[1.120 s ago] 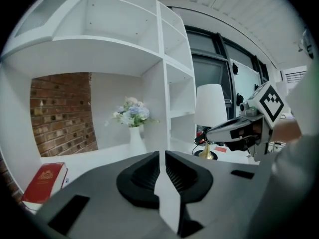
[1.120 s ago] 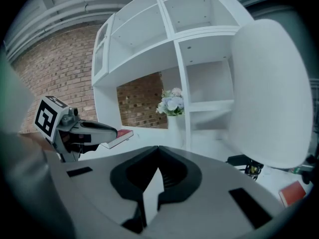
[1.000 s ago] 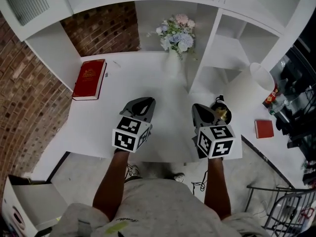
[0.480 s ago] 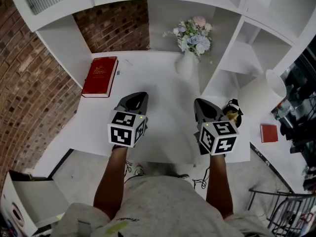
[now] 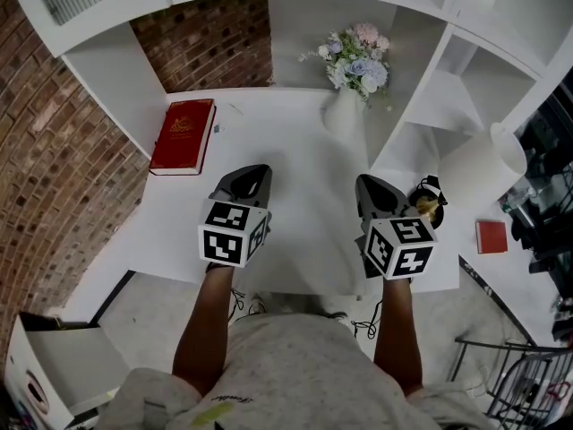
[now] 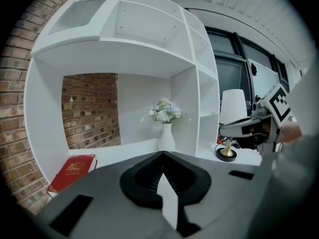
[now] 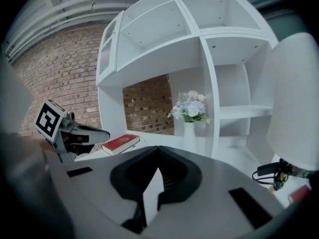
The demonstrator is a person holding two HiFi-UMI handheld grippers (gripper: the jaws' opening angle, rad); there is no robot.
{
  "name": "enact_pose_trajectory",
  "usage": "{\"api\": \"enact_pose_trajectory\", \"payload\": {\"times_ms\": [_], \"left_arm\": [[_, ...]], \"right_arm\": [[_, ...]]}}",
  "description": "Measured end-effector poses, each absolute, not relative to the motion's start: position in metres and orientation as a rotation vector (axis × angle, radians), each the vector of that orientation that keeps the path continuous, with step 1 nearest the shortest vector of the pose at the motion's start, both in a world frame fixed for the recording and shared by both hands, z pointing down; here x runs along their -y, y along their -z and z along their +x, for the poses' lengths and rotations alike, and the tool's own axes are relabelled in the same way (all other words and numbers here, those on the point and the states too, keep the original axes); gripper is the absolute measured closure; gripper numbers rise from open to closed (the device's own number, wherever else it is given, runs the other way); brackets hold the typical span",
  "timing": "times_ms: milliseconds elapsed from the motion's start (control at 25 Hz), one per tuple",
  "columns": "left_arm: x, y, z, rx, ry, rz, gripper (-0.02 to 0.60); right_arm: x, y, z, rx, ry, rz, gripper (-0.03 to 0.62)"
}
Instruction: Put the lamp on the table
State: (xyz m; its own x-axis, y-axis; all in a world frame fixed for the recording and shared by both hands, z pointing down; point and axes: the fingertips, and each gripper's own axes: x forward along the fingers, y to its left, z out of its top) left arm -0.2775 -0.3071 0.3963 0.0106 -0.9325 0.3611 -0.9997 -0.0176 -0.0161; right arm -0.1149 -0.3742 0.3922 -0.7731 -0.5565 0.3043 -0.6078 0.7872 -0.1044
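left gripper [image 5: 258, 172]: jaws together, empty | right gripper [image 5: 369, 183]: jaws together, empty | both side by side, tilted slightly down | left forearm [image 5: 204, 316], right forearm [image 5: 394, 330] parallel

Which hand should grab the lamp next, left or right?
Right. The right gripper sits just beside the lamp, while the left gripper is farther away, nearer the red book. Both grippers are shut, so it likely must open first.

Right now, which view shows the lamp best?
The left gripper view: the lamp stands upright, shade to gold base. The head view sees it from above, base partly behind the right gripper. The right gripper view crops it.
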Motion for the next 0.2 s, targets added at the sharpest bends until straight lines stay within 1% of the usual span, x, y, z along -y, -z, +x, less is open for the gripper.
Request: {"api": "enact_pose_trajectory", "payload": {"times_ms": [200], "left_arm": [[0.3055,-0.3995,-0.2773,2.007,-0.396,2.047,0.584]], "right_arm": [[0.3727,-0.3932,-0.1178,2.723,-0.291,0.913,0.591]]}}
